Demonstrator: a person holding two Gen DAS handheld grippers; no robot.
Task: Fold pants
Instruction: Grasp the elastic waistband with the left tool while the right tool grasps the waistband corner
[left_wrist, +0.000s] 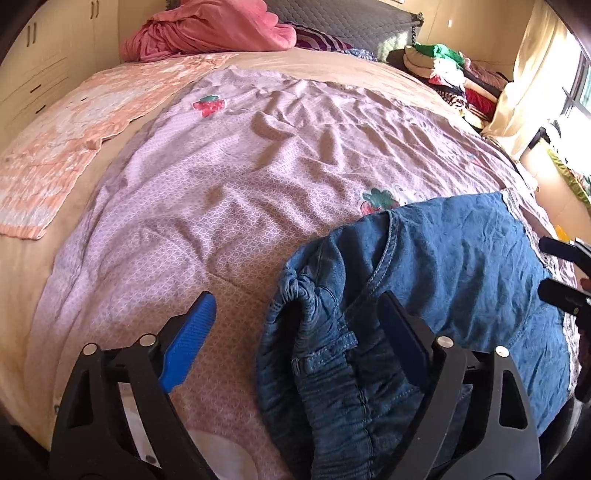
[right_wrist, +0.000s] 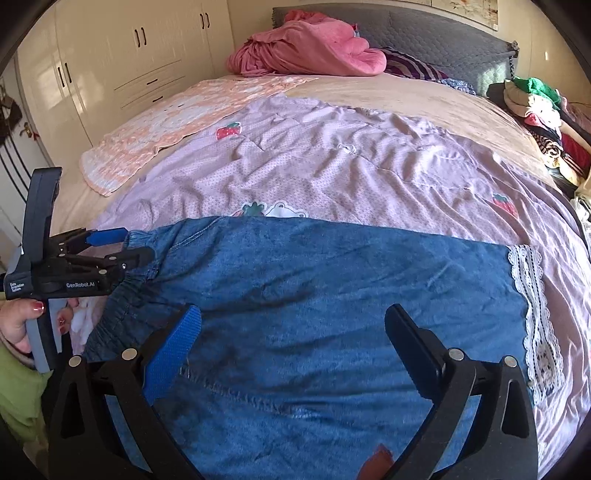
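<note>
Denim pants (right_wrist: 314, 295) flat on lilac quilt (right_wrist: 351, 166), near the bed's front edge.
Elastic waistband (left_wrist: 317, 354) lies toward the left, lace-trimmed hem (right_wrist: 532, 295) toward the right. Left gripper (left_wrist: 295, 325): jaws spread, straddling the waistband, pads not pressing. Right gripper (right_wrist: 291, 336): jaws released above the leg fabric, nothing grasped.

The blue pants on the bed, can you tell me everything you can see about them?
The blue pants look like soft, wrinkly denim. They lie spread flat on a lilac blanket with strawberry pictures. One end has a bunched, stretchy waistband; the other has a white lace trim. Stitched seams cross the cloth. The left gripper hangs open at the waistband, one finger over the denim and one over the blanket. The right gripper hangs open above the middle. Whether either touches the cloth is unclear.
</note>
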